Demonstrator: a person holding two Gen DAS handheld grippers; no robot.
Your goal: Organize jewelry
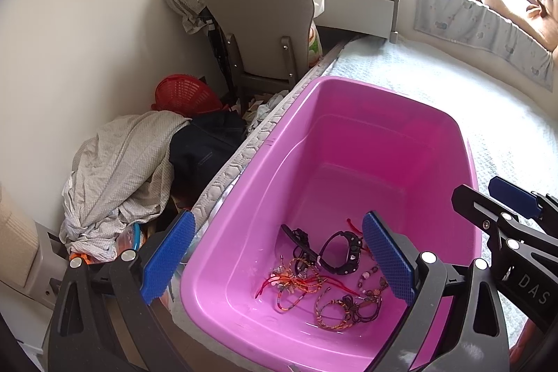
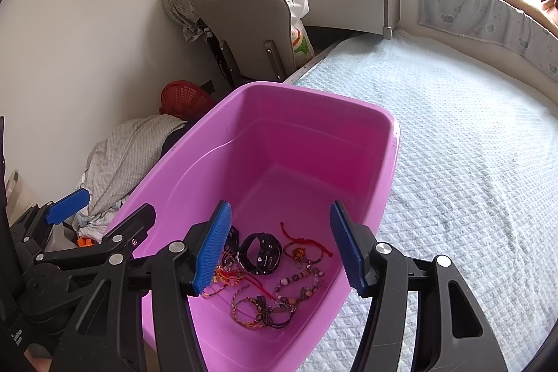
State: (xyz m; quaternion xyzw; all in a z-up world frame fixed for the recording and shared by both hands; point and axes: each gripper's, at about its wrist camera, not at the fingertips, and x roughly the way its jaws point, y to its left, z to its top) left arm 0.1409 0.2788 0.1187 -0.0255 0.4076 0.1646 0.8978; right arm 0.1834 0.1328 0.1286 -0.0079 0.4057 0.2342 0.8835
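Left gripper (image 1: 275,262) and right gripper (image 2: 280,248): jaws spread wide on both, nothing held. Both hang above the near end of the pink tub (image 2: 390,142), which sits on the bed (image 2: 470,162) at the mattress edge.

Jewelry sits below and between the jaws on the tub floor: black watch (image 2: 261,254), beaded strand (image 2: 300,285), red cord bracelets (image 2: 307,244), woven bracelets (image 2: 251,311), all overlapping.

Risks:
- Tangled cords: a pinch on one likely drags neighbours up.
- Thin strands on smooth plastic may slip from the pads.
- Grippers close together; collision likely if both descend.
- Tub near bed edge; a push could tip it.

Readable text: "DAS" on the right gripper body in the left wrist view. Nothing else legible.
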